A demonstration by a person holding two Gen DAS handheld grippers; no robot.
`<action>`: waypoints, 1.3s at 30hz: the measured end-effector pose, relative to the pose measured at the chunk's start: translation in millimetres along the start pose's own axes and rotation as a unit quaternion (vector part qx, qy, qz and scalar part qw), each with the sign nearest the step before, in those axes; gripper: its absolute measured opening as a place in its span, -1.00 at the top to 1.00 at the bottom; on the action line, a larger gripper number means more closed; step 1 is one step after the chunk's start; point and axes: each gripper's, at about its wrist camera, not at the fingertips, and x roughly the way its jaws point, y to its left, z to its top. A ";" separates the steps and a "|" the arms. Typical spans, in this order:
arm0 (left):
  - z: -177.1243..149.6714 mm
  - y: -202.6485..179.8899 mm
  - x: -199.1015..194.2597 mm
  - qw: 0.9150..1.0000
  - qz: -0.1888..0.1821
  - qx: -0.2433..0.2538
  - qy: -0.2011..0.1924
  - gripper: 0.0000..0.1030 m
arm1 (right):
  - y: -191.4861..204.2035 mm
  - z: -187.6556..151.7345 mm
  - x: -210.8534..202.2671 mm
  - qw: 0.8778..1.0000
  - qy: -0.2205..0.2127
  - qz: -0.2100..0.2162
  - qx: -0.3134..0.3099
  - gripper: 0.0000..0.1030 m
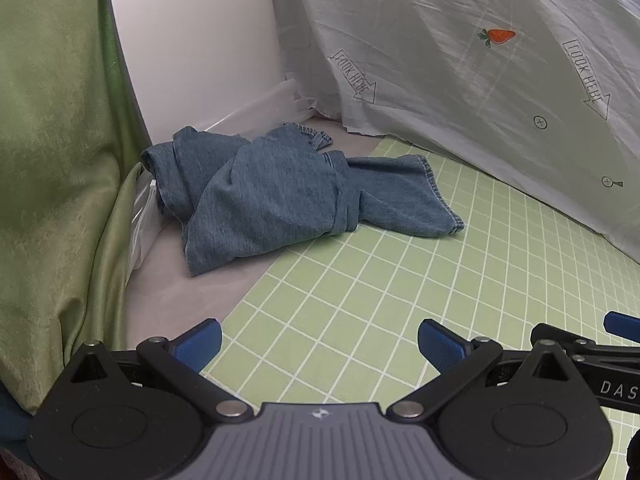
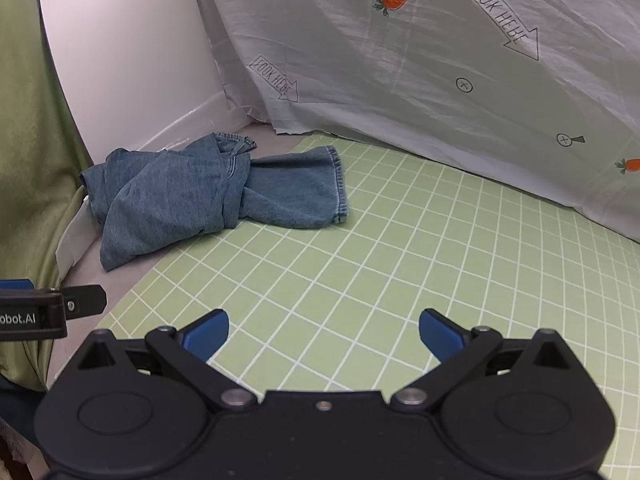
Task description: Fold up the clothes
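Blue denim garment lying crumpled at the far left of the bench, in the corner formed by a white panel and a draped pale sheet. The cloth is bunched into overlapping folds: a thick mass sits toward the panel, while one flatter section with a stitched, slightly frayed hem runs out to the right onto a green grid mat. A second stitched edge with a small loop shows at the top of the heap. Part of the garment rests on the bare grey bench surface, part on the mat. In the right wrist view the same garment occupies the upper left, its hemmed section crossing the mat's far left corner.

The left gripper is open, its blue pads spread wide over the mat's left border and holding nothing. The right gripper is likewise open and empty, above the mat. The two are side by side, each visible at the margin of the other's view, and both are well apart from the garment.

Boundaries: a green curtain closes the left side; the sheet, printed with carrots and arrows, slopes along the back and right, its lower edge lying on the mat. Between grippers and garment the mat lies flat and unobstructed.
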 end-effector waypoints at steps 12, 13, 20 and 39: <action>-0.3 -3.9 2.0 1.000 -0.003 0.006 0.001 -0.99 | -2.8 -2.9 0.6 1.000 -0.004 0.002 0.003 -0.99; -0.5 -3.1 2.2 1.000 -0.002 0.006 0.001 -0.99 | -3.8 -1.9 0.2 1.000 -0.004 0.004 0.003 -0.99; -1.5 -1.6 0.9 1.000 0.000 0.008 0.001 -0.99 | -1.1 -3.0 -0.6 1.000 -0.002 0.003 0.004 -0.99; -2.6 3.5 -3.4 1.000 0.006 0.001 0.002 -0.99 | 1.9 -4.0 -2.9 1.000 -0.001 0.004 0.004 -0.99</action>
